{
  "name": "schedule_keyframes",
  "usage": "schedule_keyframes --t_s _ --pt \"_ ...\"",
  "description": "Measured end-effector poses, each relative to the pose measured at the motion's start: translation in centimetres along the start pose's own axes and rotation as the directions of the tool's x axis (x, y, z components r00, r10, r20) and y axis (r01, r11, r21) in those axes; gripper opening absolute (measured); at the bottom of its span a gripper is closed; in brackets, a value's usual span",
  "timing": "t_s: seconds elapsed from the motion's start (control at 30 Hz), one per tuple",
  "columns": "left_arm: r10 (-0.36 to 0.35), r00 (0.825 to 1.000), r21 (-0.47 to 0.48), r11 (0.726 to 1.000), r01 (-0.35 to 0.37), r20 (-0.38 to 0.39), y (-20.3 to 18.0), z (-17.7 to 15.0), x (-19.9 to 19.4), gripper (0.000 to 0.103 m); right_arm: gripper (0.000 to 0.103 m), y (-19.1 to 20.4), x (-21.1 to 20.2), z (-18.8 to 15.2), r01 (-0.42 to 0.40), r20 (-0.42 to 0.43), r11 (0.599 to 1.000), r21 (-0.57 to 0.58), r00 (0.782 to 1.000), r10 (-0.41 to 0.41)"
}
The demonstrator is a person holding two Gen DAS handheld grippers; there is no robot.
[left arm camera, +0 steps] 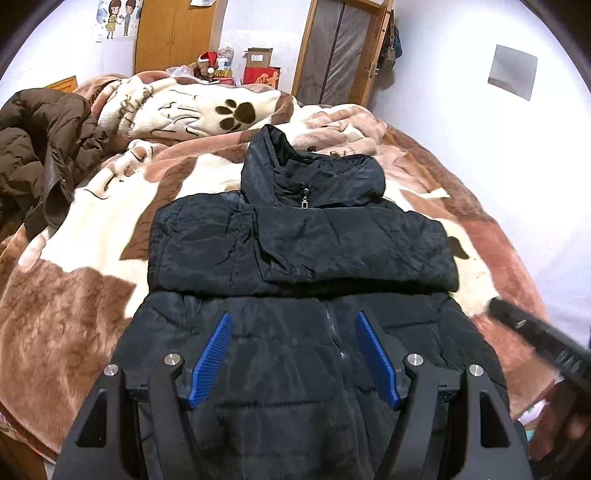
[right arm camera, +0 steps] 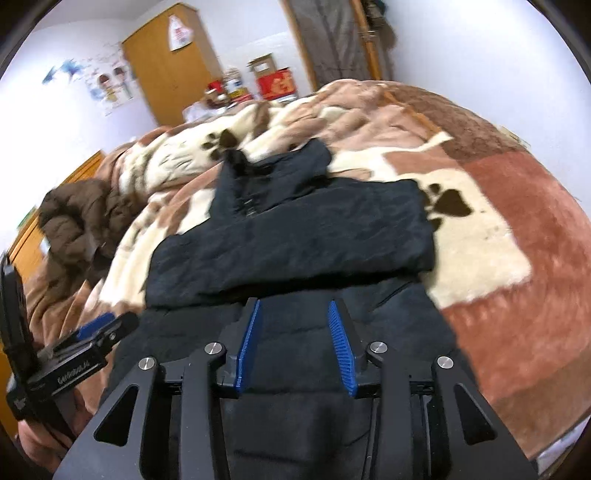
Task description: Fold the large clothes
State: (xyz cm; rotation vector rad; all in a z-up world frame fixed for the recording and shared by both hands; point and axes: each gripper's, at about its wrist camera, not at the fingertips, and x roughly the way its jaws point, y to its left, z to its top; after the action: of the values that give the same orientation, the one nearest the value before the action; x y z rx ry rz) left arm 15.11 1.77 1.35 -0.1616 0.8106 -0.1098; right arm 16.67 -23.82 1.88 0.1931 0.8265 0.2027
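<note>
A black padded jacket [left arm camera: 295,251] lies front up on the bed, zipped, hood at the far end. Both sleeves are folded across its chest in a band [right arm camera: 295,236]. My left gripper [left arm camera: 293,319] hovers over the jacket's lower half, blue pads wide apart and nothing between them. My right gripper [right arm camera: 294,302] hangs over the same lower part, just before the sleeve band, open with a narrower gap and nothing in it. At each view's edge the other gripper shows: the right one [left arm camera: 543,339] blurred, the left one [right arm camera: 99,326] held by a hand.
A fleece blanket [left arm camera: 74,295] with paw prints in brown, pink and cream covers the bed. A crumpled brown jacket [left arm camera: 40,147] lies at the left side. Beyond the bed stand a wooden wardrobe [left arm camera: 173,33], boxes [left arm camera: 260,68] and a door [left arm camera: 340,51].
</note>
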Motion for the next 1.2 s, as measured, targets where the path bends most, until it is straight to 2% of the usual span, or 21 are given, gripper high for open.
schedule_keyframes --t_s 0.17,0.4,0.53,0.7,0.9,1.03,1.1,1.2 --pt "0.0 1.0 -0.002 1.0 0.0 0.009 0.3 -0.5 -1.2 0.071 0.039 0.9 1.1 -0.6 0.001 -0.016 1.0 -0.027 1.0 -0.002" --pt "0.019 1.0 0.008 1.0 -0.019 0.0 1.2 1.3 0.9 0.071 0.039 -0.3 3.9 2.1 0.039 -0.018 0.996 -0.08 0.999 -0.04" --pt "0.053 0.999 0.03 0.998 -0.053 -0.002 1.6 3.7 4.1 0.071 0.039 -1.2 7.3 4.5 0.062 -0.04 0.991 -0.115 0.997 -0.067" --pt "0.094 0.995 0.045 0.995 -0.093 -0.029 2.2 6.2 9.2 0.071 0.039 -1.6 13.6 7.3 0.092 -0.084 0.982 -0.164 0.991 -0.107" --pt "0.131 0.986 0.032 0.991 -0.128 -0.108 3.7 7.0 15.6 0.071 0.039 -2.4 19.9 6.8 0.116 -0.171 0.976 -0.184 0.974 -0.148" --pt "0.13 0.976 0.029 0.991 -0.127 -0.176 4.2 5.9 19.0 0.072 0.04 -2.9 20.4 6.3 0.107 -0.168 0.972 -0.208 0.975 -0.144" --pt "0.127 0.977 0.042 0.992 -0.121 -0.171 4.2 5.8 18.8 0.072 0.04 -2.7 19.8 6.7 0.1 -0.183 0.97 -0.221 0.973 -0.142" --pt "0.111 0.982 0.049 0.993 -0.105 -0.153 4.1 6.4 17.3 0.072 0.04 -3.1 17.7 8.5 0.038 -0.16 0.982 -0.184 0.985 -0.068"
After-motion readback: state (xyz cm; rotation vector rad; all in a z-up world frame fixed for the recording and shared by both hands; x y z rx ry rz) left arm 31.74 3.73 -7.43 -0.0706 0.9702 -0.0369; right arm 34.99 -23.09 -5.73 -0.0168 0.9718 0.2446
